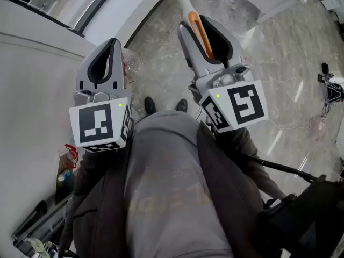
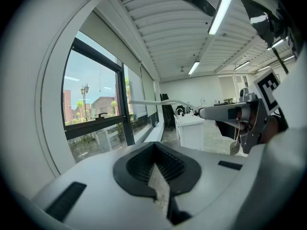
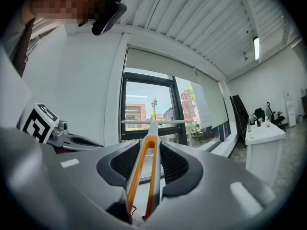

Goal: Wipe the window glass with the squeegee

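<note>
Jaws of the right gripper (image 3: 152,143) are clamped on the orange-and-white handle of the squeegee (image 3: 145,164). The handle runs out between the pads toward 12 o'clock and ends in a level white blade bar in front of the window (image 3: 144,102). Whether the blade touches the glass cannot be told.

In the head view the left gripper (image 1: 110,50) sits at 9 o'clock of the right one. Its pads are brought together at the tips and it holds nothing.

In the left gripper view the squeegee reaches from 3 o'clock toward the window at 9 o'clock.

In the right gripper view a white counter (image 3: 264,133) stands at 3 o'clock. In the head view the person's shoes (image 1: 150,105) stand on the marble floor (image 1: 161,63), between the grippers.
</note>
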Demonstrator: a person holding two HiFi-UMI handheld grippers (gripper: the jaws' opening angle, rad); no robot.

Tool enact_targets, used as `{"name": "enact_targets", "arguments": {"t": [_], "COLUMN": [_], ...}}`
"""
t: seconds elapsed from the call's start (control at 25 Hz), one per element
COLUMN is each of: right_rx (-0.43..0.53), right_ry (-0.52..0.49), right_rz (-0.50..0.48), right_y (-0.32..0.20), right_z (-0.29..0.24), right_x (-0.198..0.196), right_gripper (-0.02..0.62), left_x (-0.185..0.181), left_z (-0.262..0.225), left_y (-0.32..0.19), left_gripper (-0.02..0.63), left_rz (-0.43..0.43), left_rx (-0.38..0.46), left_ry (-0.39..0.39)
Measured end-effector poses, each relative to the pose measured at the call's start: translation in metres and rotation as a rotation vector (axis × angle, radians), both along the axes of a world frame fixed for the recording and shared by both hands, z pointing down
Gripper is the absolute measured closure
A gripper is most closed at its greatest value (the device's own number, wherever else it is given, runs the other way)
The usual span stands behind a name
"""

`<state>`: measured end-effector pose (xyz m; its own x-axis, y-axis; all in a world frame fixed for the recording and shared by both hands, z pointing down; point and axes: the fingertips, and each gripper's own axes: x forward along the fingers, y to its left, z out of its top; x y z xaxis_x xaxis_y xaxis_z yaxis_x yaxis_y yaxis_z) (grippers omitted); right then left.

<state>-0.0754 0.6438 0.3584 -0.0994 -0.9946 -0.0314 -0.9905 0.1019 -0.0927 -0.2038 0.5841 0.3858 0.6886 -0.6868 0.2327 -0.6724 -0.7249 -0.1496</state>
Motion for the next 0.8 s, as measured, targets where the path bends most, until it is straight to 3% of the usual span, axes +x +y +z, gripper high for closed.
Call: {"name": "enact_targets", "arguments": {"t": [0.28, 0.64, 0.8], "right_rx": [0.007, 0.017, 0.027], "right_ry": [-0.028, -0.097, -0.113], "right_rz": [-0.009, -0.023, -0.028], "right_y": [0.020, 0.032, 0.013], "right_z": [0.003, 0.018, 0.024], "right_x": [0.011, 0.075, 0.098], "right_gripper": [0.463, 0.464, 0.463], "left_x": [0.011, 0.072, 0.088], "left_z": [-0.001, 0.014, 0.019], "left_y": [0.023, 0.035, 0.012], "left_gripper": [0.606, 0.606, 0.606], "left_rz": [0.001, 0.007, -0.015], "left_rx": [0.005, -0.024, -0.024], "left_ry": [-0.027, -0.056, -0.055]}}
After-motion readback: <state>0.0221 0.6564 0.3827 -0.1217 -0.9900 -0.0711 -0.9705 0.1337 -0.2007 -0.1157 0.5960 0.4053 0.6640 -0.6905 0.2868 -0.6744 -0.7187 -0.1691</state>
